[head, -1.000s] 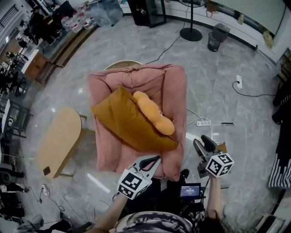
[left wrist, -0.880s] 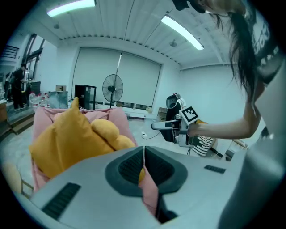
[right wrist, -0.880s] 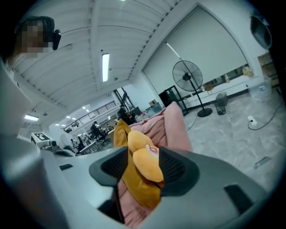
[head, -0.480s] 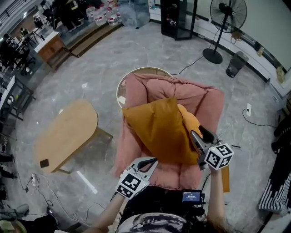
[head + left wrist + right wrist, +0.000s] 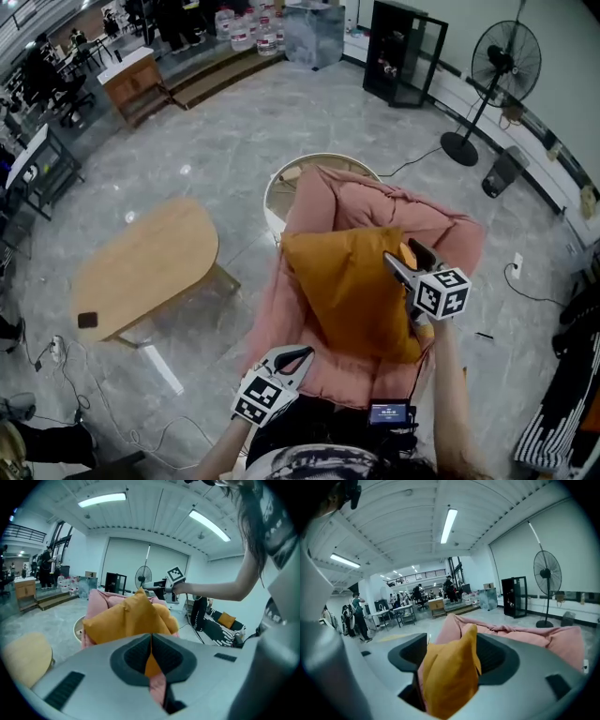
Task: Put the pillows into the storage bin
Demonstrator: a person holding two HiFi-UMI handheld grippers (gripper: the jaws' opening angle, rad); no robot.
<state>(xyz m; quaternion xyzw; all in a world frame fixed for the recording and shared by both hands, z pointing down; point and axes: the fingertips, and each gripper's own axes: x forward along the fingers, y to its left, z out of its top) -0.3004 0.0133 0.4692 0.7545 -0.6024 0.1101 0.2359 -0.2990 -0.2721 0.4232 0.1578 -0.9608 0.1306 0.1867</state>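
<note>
A mustard pillow (image 5: 349,291) leans on a pink armchair (image 5: 361,202), and a paler orange pillow (image 5: 406,252) peeks out behind its right corner. Behind the chair's left side stands a round storage bin (image 5: 292,174). My right gripper (image 5: 403,259) is at the mustard pillow's upper right corner. Its jaws have just been opening and now stand wide, with the pillow's corner (image 5: 452,667) between them. My left gripper (image 5: 287,357) hangs low at the chair's front edge, its fingertips together on nothing; in the left gripper view (image 5: 151,639) the pillow (image 5: 126,618) lies ahead.
A wooden oval table (image 5: 141,267) with a small dark object (image 5: 86,320) stands to the left. A standing fan (image 5: 502,66) and a black cabinet (image 5: 403,52) are at the back right. A small screen device (image 5: 389,412) sits by my body.
The view has swung round the chair. My right gripper rose from beside the chair to the mustard pillow's upper right corner. My left gripper stayed low at the chair's front.
</note>
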